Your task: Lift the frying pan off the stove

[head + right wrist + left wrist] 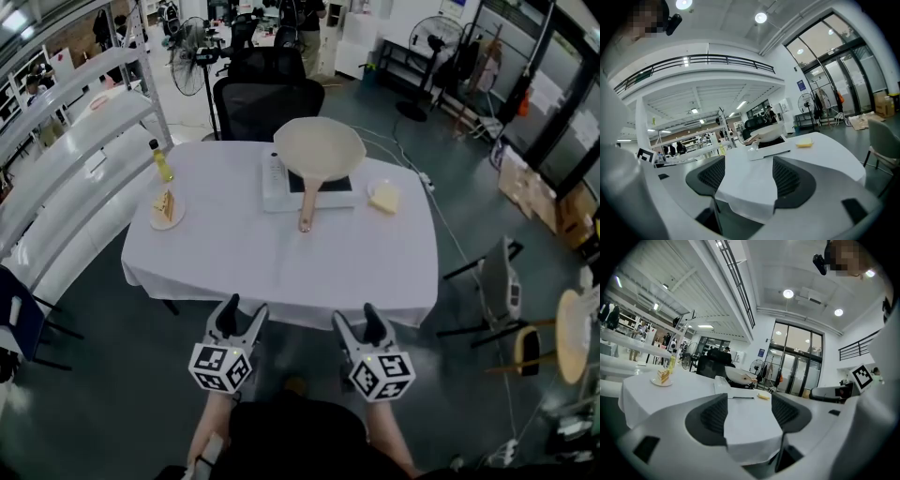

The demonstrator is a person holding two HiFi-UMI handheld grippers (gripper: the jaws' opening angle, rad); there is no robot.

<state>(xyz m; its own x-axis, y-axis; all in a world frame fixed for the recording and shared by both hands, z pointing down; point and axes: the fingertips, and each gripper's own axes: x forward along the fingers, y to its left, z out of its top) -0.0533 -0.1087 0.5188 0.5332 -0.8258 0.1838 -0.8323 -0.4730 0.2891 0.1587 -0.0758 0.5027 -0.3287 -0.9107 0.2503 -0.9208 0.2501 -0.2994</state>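
Note:
A cream frying pan (319, 148) with a wooden handle (307, 204) rests on a white single-burner stove (276, 187) at the far middle of the white-clothed table (244, 258). The handle points toward me. In the left gripper view the pan (737, 375) shows far off; in the right gripper view the pan (768, 132) sits on the stove (769, 149). My left gripper (243, 317) and right gripper (356, 322) hover side by side in front of the table's near edge, both open and empty, well short of the pan.
A plate with a cake slice (166, 208) and a yellow bottle (161, 162) stand at the table's left. A small plate with a yellow piece (384, 197) lies right of the stove. A black office chair (267, 103) stands behind the table, white shelving (66, 169) at left, chairs (502, 286) at right.

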